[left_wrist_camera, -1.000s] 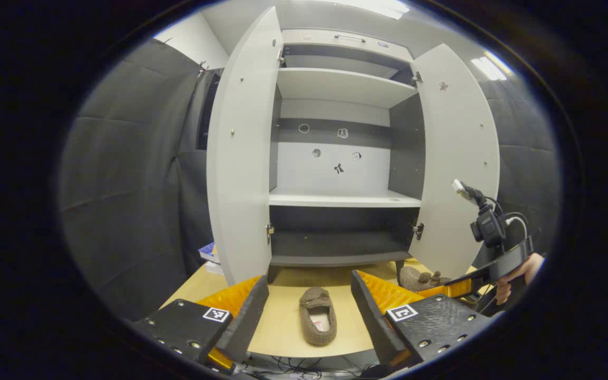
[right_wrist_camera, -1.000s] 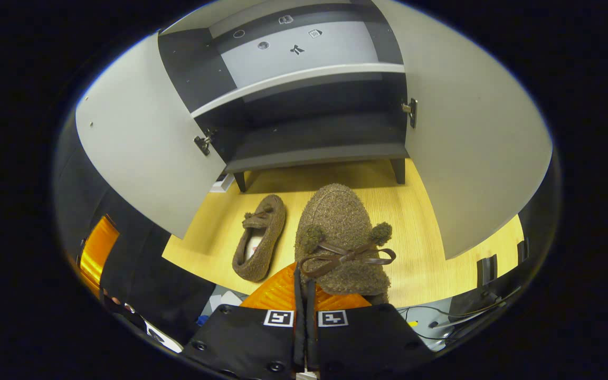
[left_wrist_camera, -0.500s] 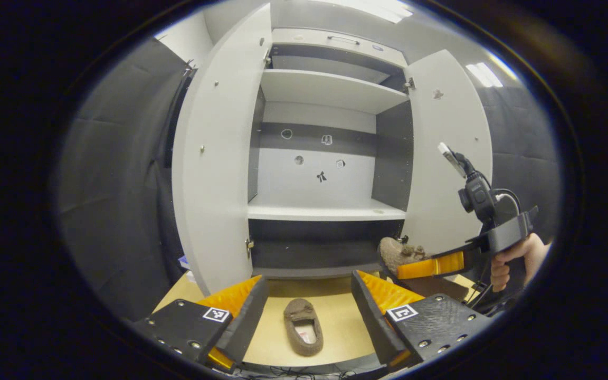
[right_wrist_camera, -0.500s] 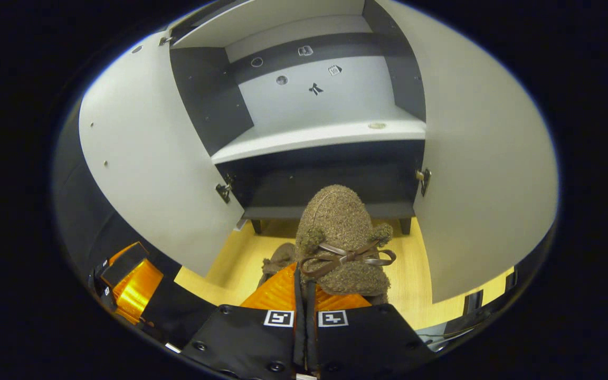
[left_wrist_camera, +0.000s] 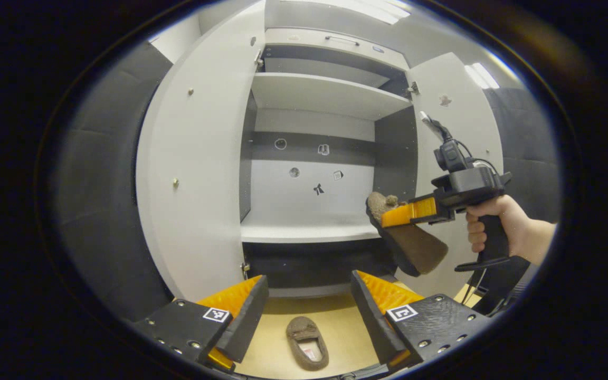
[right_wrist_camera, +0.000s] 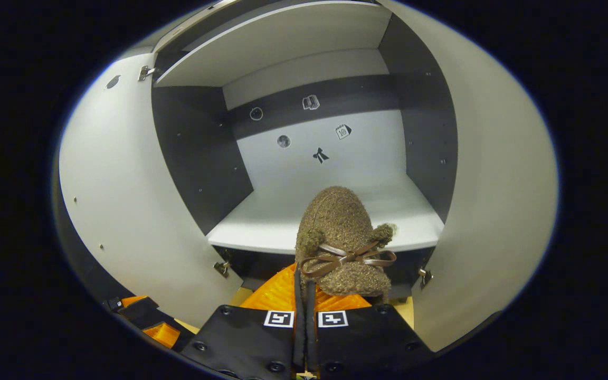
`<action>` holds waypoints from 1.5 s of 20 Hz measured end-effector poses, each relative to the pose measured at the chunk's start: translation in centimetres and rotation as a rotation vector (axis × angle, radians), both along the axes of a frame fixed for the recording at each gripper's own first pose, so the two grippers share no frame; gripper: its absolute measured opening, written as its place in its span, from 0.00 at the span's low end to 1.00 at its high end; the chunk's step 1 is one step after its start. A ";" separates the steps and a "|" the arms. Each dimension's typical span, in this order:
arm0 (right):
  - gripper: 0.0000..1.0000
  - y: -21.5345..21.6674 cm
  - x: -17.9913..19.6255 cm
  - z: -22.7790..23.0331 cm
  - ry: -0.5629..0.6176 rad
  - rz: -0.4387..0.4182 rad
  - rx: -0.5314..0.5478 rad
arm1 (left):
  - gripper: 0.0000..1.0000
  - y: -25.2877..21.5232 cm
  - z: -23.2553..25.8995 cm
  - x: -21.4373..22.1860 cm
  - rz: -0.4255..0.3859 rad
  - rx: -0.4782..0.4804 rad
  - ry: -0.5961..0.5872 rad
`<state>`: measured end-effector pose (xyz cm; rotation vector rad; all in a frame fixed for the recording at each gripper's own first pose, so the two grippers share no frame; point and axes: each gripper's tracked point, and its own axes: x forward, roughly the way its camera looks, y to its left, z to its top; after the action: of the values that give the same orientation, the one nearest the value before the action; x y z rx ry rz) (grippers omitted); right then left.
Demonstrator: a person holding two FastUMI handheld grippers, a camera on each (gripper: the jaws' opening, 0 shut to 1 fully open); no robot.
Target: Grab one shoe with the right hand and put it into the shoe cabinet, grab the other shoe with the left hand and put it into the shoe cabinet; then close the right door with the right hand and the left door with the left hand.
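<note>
**A:** Where is your right gripper [right_wrist_camera: 304, 295] against the shoe cabinet [left_wrist_camera: 314, 158]?

**B:** You are holding it in front of the cabinet's middle shelf [right_wrist_camera: 325, 216], between the two open doors. Its fingers are pressed together on the near edge of the brown fuzzy shoe [right_wrist_camera: 342, 240], the one with the bow and two pompoms, and the toe points into the cabinet above the shelf's front edge. In the left gripper view you can see that same gripper [left_wrist_camera: 404, 214] from the side, your hand [left_wrist_camera: 494, 224] wrapped round its handle, the shoe [left_wrist_camera: 407, 237] hanging with its sole facing out, just in front of the right door [left_wrist_camera: 462, 132].

**A:** And your left gripper [left_wrist_camera: 309, 306]?

**B:** Its fingers stand wide apart with nothing between them. You have it low, in front of the cabinet's bottom compartment, pointing at the open front.

**A:** The other shoe?

**B:** The second shoe [left_wrist_camera: 308, 342] lies on the wooden floor [left_wrist_camera: 267, 348] in front of the cabinet, below the bottom compartment, opening upward. In the left gripper view it sits between the spread fingers but well beyond them, untouched.

**A:** The doors?

**B:** The left door [left_wrist_camera: 193, 174] and the right door are both swung open. The middle shelf is bare, and small stickers [right_wrist_camera: 312, 124] sit on the cabinet's back panel above it.
</note>
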<state>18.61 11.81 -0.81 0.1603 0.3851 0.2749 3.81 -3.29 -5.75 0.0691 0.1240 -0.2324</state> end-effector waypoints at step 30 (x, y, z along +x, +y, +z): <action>0.08 1.6 23.7 0.5 0.015 -0.063 0.133 | 0.91 2.5 5.0 6.7 0.300 0.003 -0.041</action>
<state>42.32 13.42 -0.29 0.3043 0.3765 0.2375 10.53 -0.79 -0.76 0.0574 0.0922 0.0684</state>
